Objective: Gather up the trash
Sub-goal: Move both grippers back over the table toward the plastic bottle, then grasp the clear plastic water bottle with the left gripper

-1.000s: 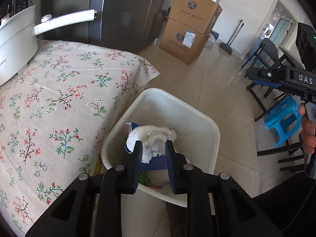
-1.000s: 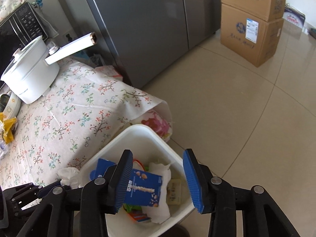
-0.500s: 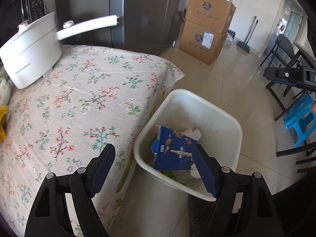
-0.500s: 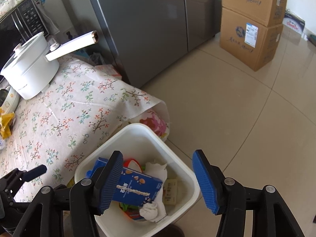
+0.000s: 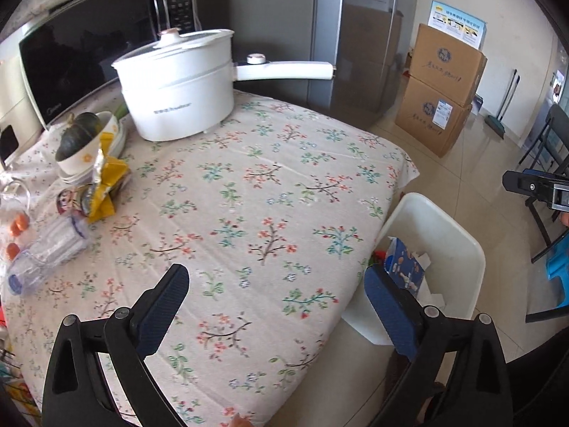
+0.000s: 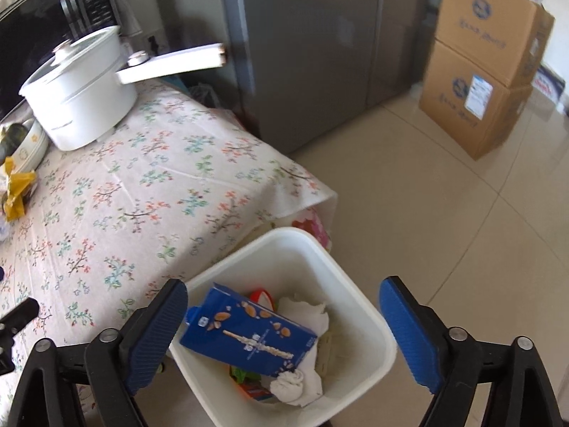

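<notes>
A white bin (image 6: 359, 306) stands on the floor by the table corner. Inside lie a blue carton (image 6: 249, 334), crumpled white tissue (image 6: 295, 384) and other scraps. My right gripper (image 6: 282, 323) hangs over the bin, its jaws opening wide with nothing pressed between them. My left gripper (image 5: 277, 306) is above the floral tablecloth (image 5: 249, 195), jaws opening and empty; the bin (image 5: 458, 249) shows at its right. At the table's left edge sit a yellow wrapper (image 5: 106, 185), a clear plastic bottle (image 5: 46, 252) and a small round pack (image 5: 67, 201).
A white pot (image 5: 177, 82) with a long handle and a microwave (image 5: 89, 46) stand at the table's back. A bowl (image 5: 85, 146) holds a dark squash. Cardboard boxes (image 6: 483, 57) and a grey fridge (image 6: 313, 35) lie beyond; chairs and a blue stool (image 5: 558, 267) are right.
Both grippers opened wide. The left one let go of the tissue into the bin and swung left over the table. The blue carton left the right jaws and now lies in the bin.
</notes>
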{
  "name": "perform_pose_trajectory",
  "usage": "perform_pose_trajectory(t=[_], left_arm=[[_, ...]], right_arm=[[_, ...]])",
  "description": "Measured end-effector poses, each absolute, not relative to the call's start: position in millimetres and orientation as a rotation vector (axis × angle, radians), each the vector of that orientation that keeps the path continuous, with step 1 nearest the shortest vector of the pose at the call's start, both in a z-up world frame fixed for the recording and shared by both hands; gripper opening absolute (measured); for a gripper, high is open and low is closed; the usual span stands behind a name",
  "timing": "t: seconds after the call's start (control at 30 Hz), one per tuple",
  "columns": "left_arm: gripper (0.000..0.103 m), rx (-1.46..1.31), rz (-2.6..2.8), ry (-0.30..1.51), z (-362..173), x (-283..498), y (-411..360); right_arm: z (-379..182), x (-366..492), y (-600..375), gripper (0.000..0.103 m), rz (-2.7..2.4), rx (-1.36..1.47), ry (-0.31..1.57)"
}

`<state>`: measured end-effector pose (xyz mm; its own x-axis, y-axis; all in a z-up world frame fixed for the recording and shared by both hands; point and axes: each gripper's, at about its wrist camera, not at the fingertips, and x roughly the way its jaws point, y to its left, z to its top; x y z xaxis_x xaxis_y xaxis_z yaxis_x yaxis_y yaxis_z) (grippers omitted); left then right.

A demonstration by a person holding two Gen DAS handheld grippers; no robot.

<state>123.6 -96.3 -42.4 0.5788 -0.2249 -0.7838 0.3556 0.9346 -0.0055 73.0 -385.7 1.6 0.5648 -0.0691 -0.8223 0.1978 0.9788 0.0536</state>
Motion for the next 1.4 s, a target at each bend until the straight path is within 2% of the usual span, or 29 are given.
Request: perform_pose_trajectory(t=[0.4, 0.57, 0.8, 1.07, 1.4], left_arm=[[0.103, 0.094, -0.092, 0.866, -36.3, 109.6, 35.7], [0.103, 0.027, 0.014, 0.911, -47.2, 111.1, 106.2], [0.103, 0.157, 0.017, 0.943, -54.0, 132.6, 170.1], [0.103, 0.399, -0.158, 1.070, -74.3, 198.3, 173.0], [0.102, 0.692, -0.286, 1.163, -105.4, 266.1, 163.4]], right_arm=[[3.0, 125.9, -272.7, 0.095, 0.007, 0.104, 0.936], [2.9, 151.5, -210.2, 0.095, 0.090, 0.051, 0.933], [-3.7, 175.2, -145.3, 0.095, 0.194, 0.062, 0.954], [-16.7, 192.0, -112.5, 0.095, 0.235, 0.003, 0.984], [-21.3, 203.2, -146.1, 0.095, 0.184, 0.002, 0.995]])
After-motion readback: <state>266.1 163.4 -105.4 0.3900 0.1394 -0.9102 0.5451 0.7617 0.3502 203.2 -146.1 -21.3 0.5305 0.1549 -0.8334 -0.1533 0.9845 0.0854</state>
